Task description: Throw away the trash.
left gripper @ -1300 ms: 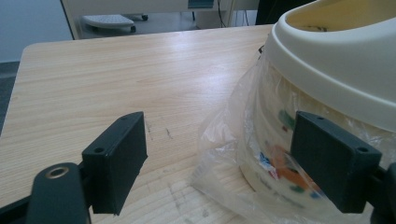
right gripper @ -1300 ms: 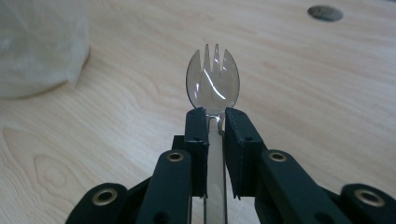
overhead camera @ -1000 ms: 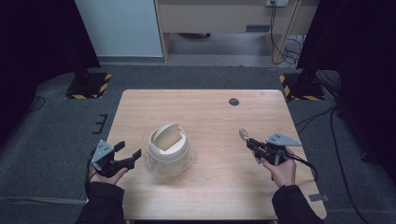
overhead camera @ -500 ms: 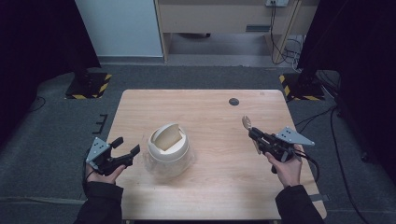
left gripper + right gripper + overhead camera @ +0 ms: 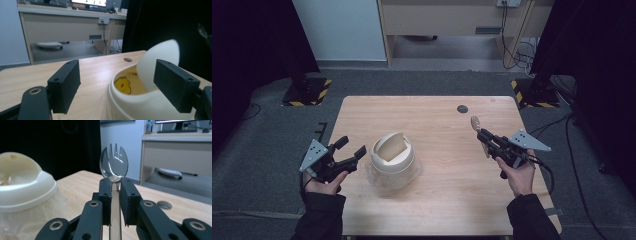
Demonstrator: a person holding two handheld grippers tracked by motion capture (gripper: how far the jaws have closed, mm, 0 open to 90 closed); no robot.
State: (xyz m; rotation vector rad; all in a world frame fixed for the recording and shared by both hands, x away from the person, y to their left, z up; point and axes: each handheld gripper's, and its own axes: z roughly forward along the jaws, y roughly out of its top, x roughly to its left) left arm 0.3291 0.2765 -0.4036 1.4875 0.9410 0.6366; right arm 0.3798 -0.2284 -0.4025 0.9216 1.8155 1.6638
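The right tool [image 5: 115, 202] is pinching a clear plastic spork [image 5: 114, 166] by its handle, tines up, above the worktop [image 5: 437, 120]. The left tool [image 5: 346, 156] is gaping wide, holding nothing, just beside the lidded cream bowl [image 5: 393, 159], which is sitting on the worktop's left half, well apart from the spork. The thin handle is risking a slip or twist if the hand swings quickly.

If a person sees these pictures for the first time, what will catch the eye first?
Probably the clear spork, standing upright between the shut jaws of the right gripper at the table's right side. Next comes the cream domed container in its clear bag near the table's middle, with the open left gripper beside it.
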